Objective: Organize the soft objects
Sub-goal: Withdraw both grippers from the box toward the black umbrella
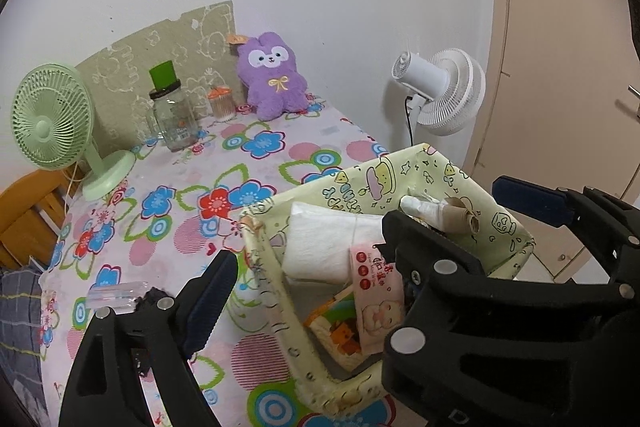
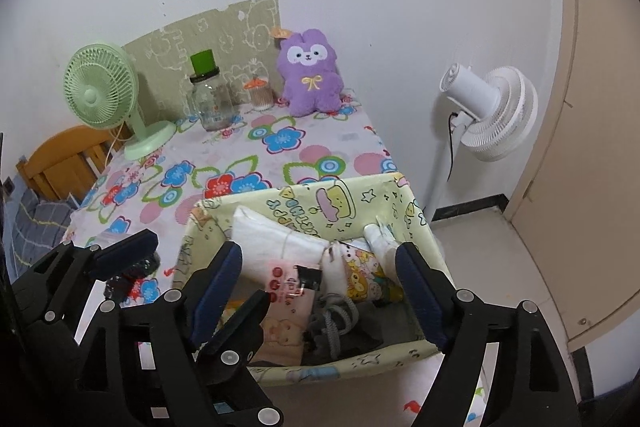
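The right gripper [image 2: 320, 279] hangs over the yellow fabric basket [image 2: 336, 367], jaws spread wide. The left gripper [image 2: 200, 291], also spread, straddles the basket's left wall. Inside the basket lie a white folded cloth [image 2: 276, 239] and a pink wipes pack [image 2: 286, 291]. Well beyond the basket, against the wall, sits the purple plush bunny [image 2: 312, 75].

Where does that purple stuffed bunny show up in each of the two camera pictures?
Left wrist view: the purple bunny sits at upper centre, at the far end of the table against the wall.
Right wrist view: the purple bunny sits at upper centre.
Shared landmark: the green-capped jar, left of it.
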`<move>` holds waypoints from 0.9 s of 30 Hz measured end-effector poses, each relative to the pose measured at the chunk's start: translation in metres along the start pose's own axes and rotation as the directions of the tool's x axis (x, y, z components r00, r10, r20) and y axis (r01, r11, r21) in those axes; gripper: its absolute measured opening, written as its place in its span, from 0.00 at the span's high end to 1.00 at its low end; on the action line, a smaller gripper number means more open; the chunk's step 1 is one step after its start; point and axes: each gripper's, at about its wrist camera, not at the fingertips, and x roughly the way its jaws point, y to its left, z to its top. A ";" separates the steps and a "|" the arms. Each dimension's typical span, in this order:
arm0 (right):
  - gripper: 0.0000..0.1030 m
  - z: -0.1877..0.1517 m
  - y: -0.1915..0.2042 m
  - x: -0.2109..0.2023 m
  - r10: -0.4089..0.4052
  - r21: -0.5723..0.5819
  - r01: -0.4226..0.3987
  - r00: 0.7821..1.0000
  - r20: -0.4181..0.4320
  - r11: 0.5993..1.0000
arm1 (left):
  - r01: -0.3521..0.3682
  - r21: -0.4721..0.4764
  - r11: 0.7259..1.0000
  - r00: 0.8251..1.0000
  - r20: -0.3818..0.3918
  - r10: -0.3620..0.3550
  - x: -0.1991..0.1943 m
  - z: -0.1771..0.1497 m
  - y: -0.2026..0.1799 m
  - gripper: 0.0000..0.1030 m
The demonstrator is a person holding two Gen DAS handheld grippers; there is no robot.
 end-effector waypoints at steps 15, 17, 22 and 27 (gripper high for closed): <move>0.12 0.002 0.035 -0.032 -0.023 -0.018 0.024 0.998 0.055 1.000 | -0.024 0.003 1.000 0.998 0.063 0.024 -0.039 -0.007 0.022 0.09; 0.11 0.003 0.040 -0.036 -0.025 -0.023 0.026 0.998 0.059 0.999 | -0.027 0.001 1.000 0.997 0.068 0.027 -0.043 -0.008 0.025 0.08; 0.10 0.002 0.054 -0.042 -0.027 -0.036 0.030 0.997 0.071 0.999 | -0.037 -0.008 0.999 0.996 0.081 0.038 -0.052 -0.011 0.037 0.08; 0.10 0.002 0.068 -0.047 -0.022 -0.036 0.025 0.996 0.082 0.999 | -0.054 -0.008 0.998 0.994 0.094 0.055 -0.061 -0.015 0.047 0.07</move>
